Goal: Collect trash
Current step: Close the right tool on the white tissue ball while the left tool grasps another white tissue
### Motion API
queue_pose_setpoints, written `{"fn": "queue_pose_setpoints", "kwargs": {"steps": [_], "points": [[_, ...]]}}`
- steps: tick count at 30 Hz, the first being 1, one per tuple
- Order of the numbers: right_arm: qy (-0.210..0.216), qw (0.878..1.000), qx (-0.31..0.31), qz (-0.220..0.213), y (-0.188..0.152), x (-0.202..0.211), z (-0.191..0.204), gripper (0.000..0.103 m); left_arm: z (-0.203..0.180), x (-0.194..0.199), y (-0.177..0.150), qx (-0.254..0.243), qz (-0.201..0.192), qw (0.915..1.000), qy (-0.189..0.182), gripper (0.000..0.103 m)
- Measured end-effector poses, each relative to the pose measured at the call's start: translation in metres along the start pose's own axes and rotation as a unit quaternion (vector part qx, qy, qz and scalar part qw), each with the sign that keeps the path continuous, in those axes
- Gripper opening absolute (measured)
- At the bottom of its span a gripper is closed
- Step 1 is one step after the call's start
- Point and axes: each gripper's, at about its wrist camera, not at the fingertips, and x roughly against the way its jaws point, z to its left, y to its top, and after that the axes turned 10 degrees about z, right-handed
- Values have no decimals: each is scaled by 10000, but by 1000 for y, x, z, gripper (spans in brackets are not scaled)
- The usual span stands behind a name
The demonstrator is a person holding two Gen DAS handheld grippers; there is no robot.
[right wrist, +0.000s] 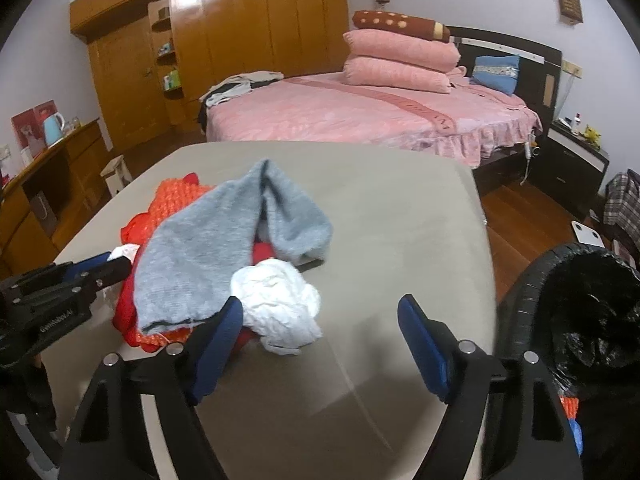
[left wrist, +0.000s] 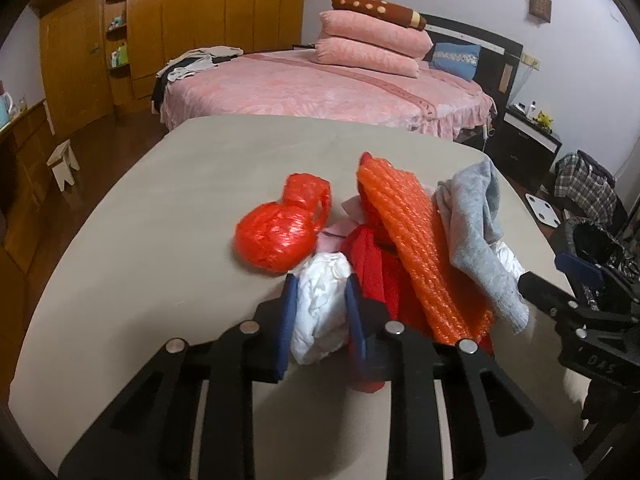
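My left gripper [left wrist: 320, 280] is shut on a crumpled white paper wad [left wrist: 320, 308] just above the beige table [left wrist: 160, 220]. Beside it lie a red plastic bag ball [left wrist: 276, 236], an orange bubble-wrap strip [left wrist: 416, 240], red cloth [left wrist: 372, 268] and a grey sock [left wrist: 476, 232]. My right gripper [right wrist: 320, 312] is open, its fingers on either side of bare table right of a second white paper wad [right wrist: 280, 304]. The grey sock [right wrist: 224, 248] drapes over the orange wrap [right wrist: 176, 200]. The left gripper shows at the left edge [right wrist: 60, 292] of the right wrist view.
A black-lined trash bin [right wrist: 580, 312] stands off the table's right edge; it also shows in the left wrist view [left wrist: 596, 240]. A pink bed [right wrist: 360, 116], a wooden wardrobe [right wrist: 224, 40], a small stool [left wrist: 64, 164] and a nightstand [right wrist: 576, 160] lie beyond.
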Motion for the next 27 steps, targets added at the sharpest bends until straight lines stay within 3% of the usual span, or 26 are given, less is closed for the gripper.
{"fn": "queue_pose_setpoints", "kwargs": {"steps": [4,9,11,13,16,27], "points": [[57,9999,29,88,2,-8,4,77,6,0,1,71,26,10000,16,24],[196,9994,70,276,4,-19,8,73,9,-5,6,113,96,9999,-23,37],[300,9988,111,358,5,-23,10,65,7,-8,7,107,141,9998,-30,37],[444,9980,196,415,5,-24,13,48,7,-10,6,104,160,9998,-52,36],[471,9977,306,372,4,-21,18,40,6,-9,6,95,140,9998,-56,27],[423,9989,202,78,6,13,9,39,6,21,12,124,-132,9998,-75,24]]}}
